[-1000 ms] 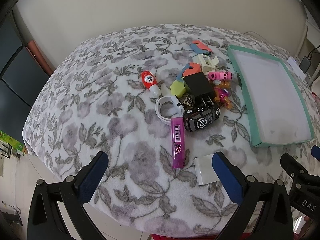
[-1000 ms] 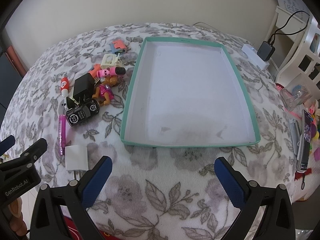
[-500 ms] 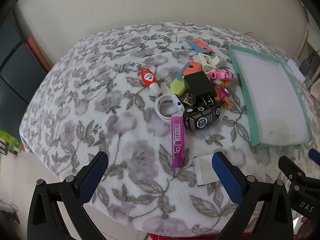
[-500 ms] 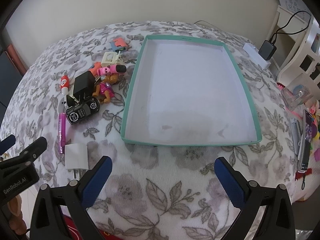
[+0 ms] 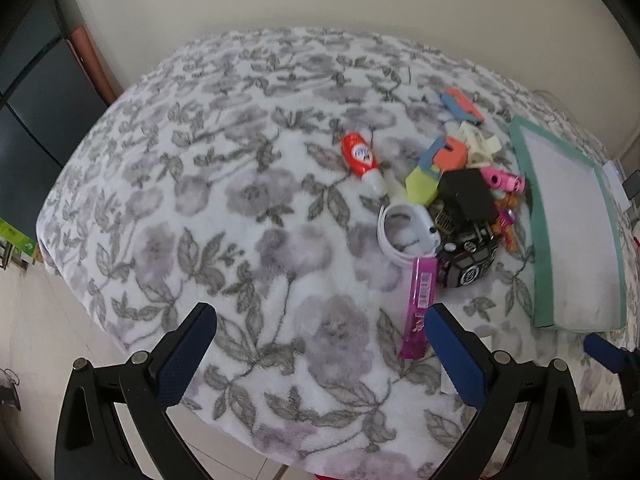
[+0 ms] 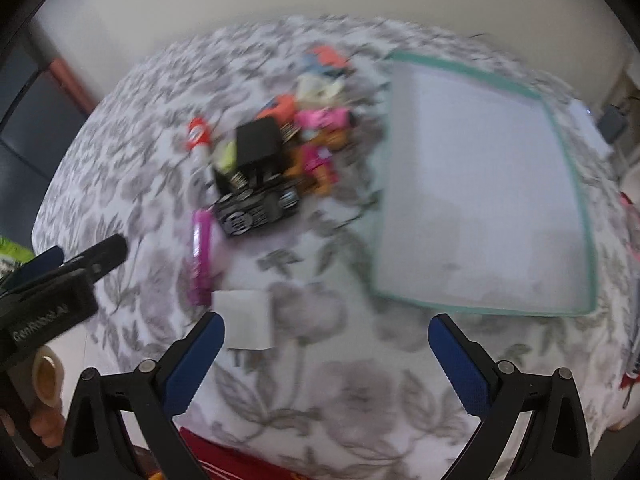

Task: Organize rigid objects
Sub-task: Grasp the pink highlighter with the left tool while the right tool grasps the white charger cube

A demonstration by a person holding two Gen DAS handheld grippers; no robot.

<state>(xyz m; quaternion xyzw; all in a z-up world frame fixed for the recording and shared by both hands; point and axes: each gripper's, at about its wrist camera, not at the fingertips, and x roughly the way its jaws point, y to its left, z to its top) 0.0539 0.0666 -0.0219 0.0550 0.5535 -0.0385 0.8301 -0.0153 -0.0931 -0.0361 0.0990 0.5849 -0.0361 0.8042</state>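
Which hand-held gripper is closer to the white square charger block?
Right. The right hand-held gripper has the white square charger block just ahead of its left finger. The left hand-held gripper sits farther left, its right finger mostly hiding the block.

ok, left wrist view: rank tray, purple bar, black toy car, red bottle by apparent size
1. tray
2. purple bar
3. black toy car and red bottle: look alike; bottle lies farther away, so unranked.

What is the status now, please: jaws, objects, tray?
Left gripper and right gripper: jaws open, holding nothing. Pile of small objects on the floral cloth, beside the tray. Tray holds nothing. Nothing blocks the pile.
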